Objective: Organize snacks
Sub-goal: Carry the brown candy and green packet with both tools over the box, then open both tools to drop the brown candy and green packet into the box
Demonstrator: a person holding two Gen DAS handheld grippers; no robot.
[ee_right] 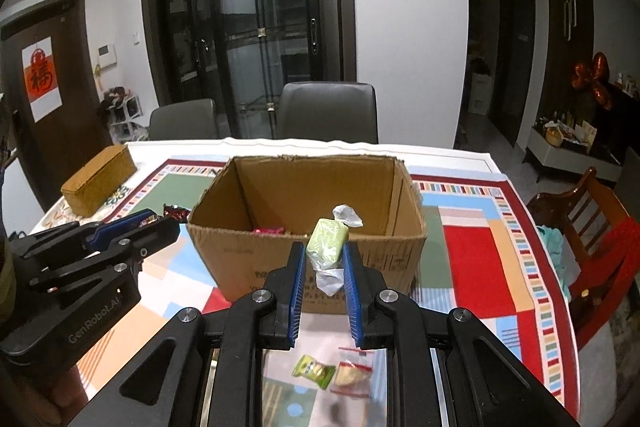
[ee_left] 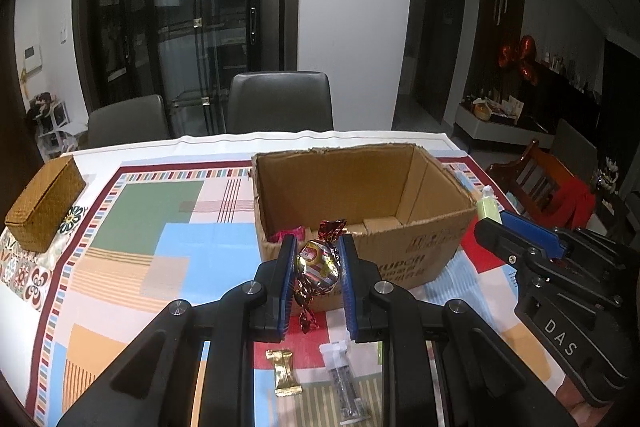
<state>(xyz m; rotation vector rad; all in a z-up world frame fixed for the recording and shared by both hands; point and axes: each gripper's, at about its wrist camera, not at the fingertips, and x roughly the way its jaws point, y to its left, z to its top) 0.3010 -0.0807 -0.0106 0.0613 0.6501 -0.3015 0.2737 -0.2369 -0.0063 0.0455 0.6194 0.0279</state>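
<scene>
An open cardboard box (ee_left: pixel 400 255) (ee_right: pixel 248 259) stands on the patterned tablecloth, with a pink-wrapped snack (ee_left: pixel 286 234) (ee_right: pixel 269 229) inside. My left gripper (ee_left: pixel 318 259) is shut on a foil-wrapped candy (ee_left: pixel 318 265) with twisted red ends, held just in front of the box's near wall. My right gripper (ee_right: pixel 324 255) is shut on a pale green wrapped sweet (ee_right: pixel 326 243), also in front of the box. In the right wrist view the left gripper (ee_right: pixel 132 223) sits to the left of the box. In the left wrist view the right gripper (ee_left: pixel 492 223) sits to its right.
On the cloth near me lie a gold-wrapped candy (ee_left: pixel 285 373), a clear-wrapped stick snack (ee_left: pixel 346 379), a green packet (ee_right: pixel 313 370) and a clear zip bag (ee_right: pixel 354 373). A woven lidded basket (ee_left: pixel 46 203) sits far left. Grey chairs (ee_left: pixel 280 103) stand behind the table, a wooden chair (ee_right: pixel 592 223) right.
</scene>
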